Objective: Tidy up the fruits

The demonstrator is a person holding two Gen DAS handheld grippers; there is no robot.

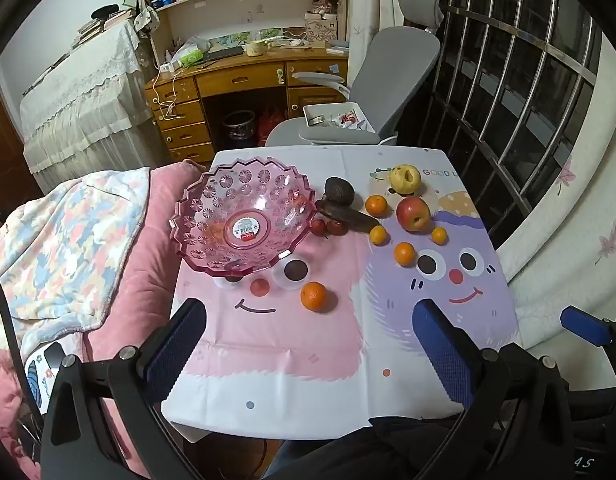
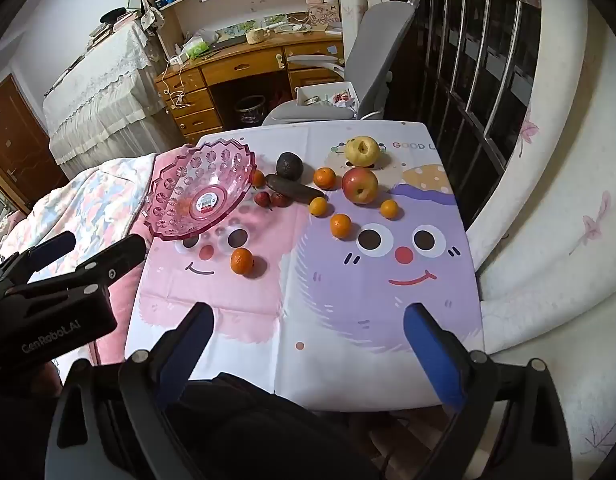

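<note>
The fruits lie loose on a small table covered by a cartoon-face tablecloth [image 1: 328,360], all beyond the jaws of both grippers and none between them. Nearest is 1 round orange mandarin [image 1: 313,296] on the pink half of the cloth, ahead of the left gripper [image 1: 308,344] and slightly right of its centre line, well clear of the fingertips. Farther back sit a red apple [image 1: 413,213], a yellow apple [image 1: 404,179], 4 smaller orange citrus fruits around the red apple, a dark avocado [image 1: 340,191], a dark elongated brownish fruit [image 1: 350,218] and 2 small red fruits [image 1: 328,227] just beside the bowl. The pink transparent plastic bowl with a scalloped rim [image 1: 211,240] stands tilted at the table's left edge, holding no fruit; 1 more orange fruit shows just behind its rim in the right wrist view.

The left gripper's jaws stand wide apart, holding nothing. The right gripper [image 2: 308,332] is likewise spread wide and holding nothing, above the near edge of the cloth.
</note>
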